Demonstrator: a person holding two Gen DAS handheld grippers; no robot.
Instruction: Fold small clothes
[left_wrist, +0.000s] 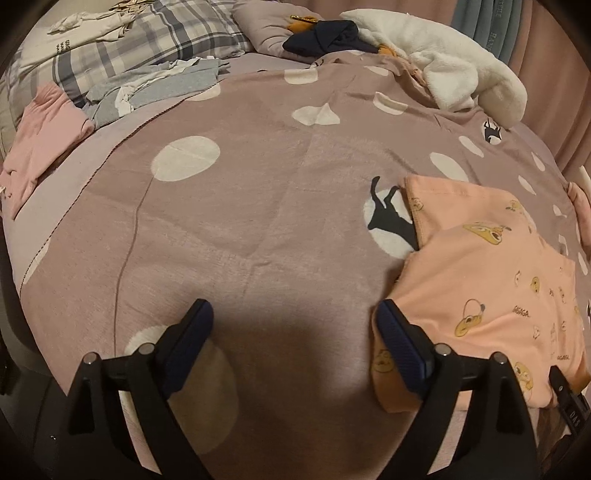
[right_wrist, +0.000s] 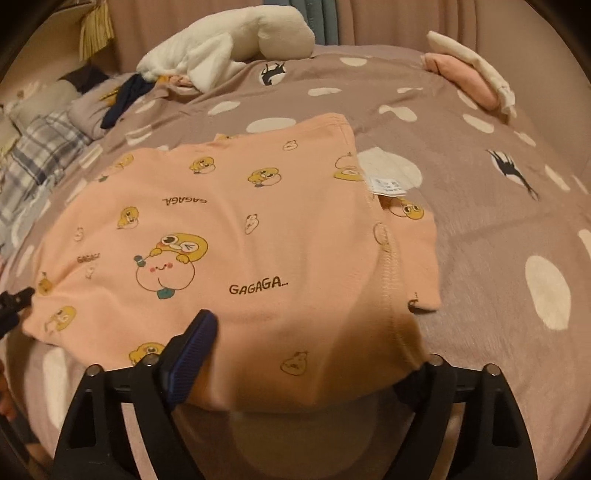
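Both tongs I run stand spread, my left tongs (left_wrist: 293, 332) empty beside the peach cotton duck-print garment (right_wrist: 236, 236) on the mauve dotted bedspread (left_wrist: 229, 221), my right tongs (right_wrist: 314, 343) straddling its near hem, probably for a fold.

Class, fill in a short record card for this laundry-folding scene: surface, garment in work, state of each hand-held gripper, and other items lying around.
surface: mauve bedspread with white dots and black cat prints
garment in work: peach printed garment, partly folded, care label showing
left hand-held gripper: open, holding nothing, its right finger at the garment's edge
right hand-held gripper: open, near edge of the garment between its fingers
other items: white plush toy, grey clothes, pink garment, plaid pillow
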